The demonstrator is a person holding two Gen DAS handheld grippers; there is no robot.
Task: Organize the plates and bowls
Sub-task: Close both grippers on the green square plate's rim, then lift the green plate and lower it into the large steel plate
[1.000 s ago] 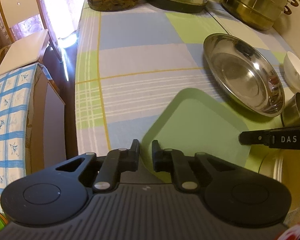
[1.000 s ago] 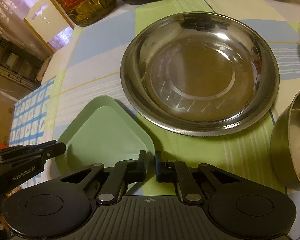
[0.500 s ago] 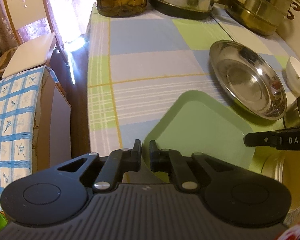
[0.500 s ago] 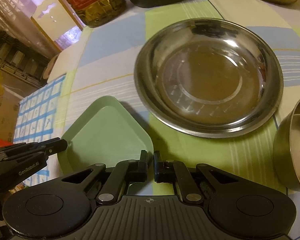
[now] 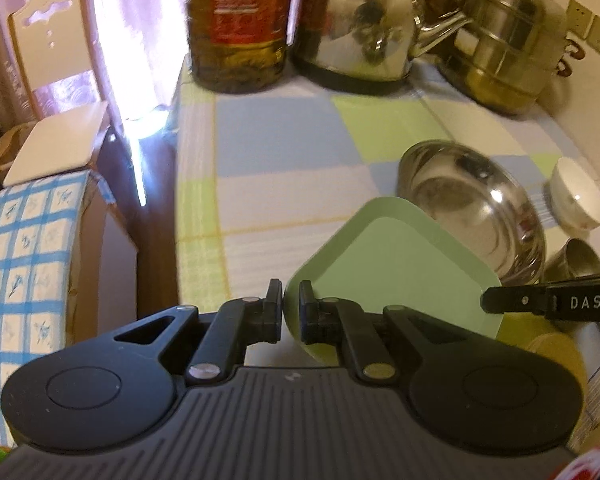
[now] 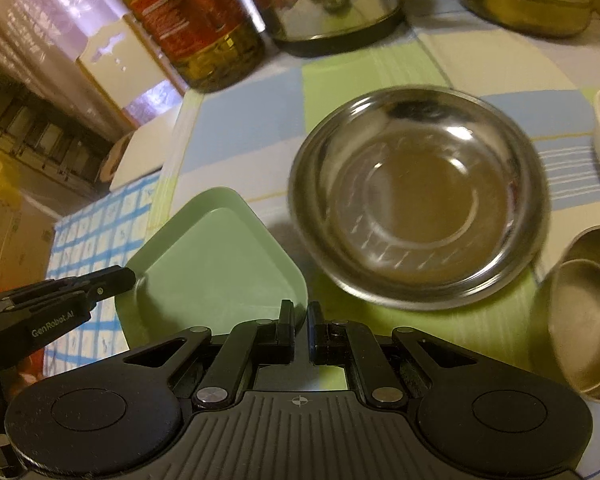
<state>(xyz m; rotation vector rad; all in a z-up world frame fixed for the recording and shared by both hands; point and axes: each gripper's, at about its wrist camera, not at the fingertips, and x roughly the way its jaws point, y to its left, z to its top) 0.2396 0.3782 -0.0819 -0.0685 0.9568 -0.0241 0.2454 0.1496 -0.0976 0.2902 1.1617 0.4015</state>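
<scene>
A pale green square plate [image 5: 392, 268] is lifted off the checked tablecloth and tilted. My left gripper [image 5: 290, 312] is shut on its near left corner. My right gripper [image 6: 301, 332] is shut on its opposite corner [image 6: 292, 292]; the plate also shows in the right wrist view [image 6: 216, 264]. A large steel plate [image 6: 416, 196] lies just beyond it, seen also in the left wrist view [image 5: 472, 208]. A small steel bowl [image 6: 584, 308] and a white bowl [image 5: 576, 196] sit to the right.
A big oil bottle [image 5: 236, 20], a steel kettle [image 5: 352, 24] and a stacked steel pot [image 5: 508, 40] stand along the table's far edge. The table's left edge [image 5: 176, 200] drops off to a chair [image 5: 52, 80] and a blue checked cloth [image 5: 24, 256].
Both grippers have risen together with the green plate, lifting it off the table and tilting it. The views now look further across the table, showing the bottle and kettle.
</scene>
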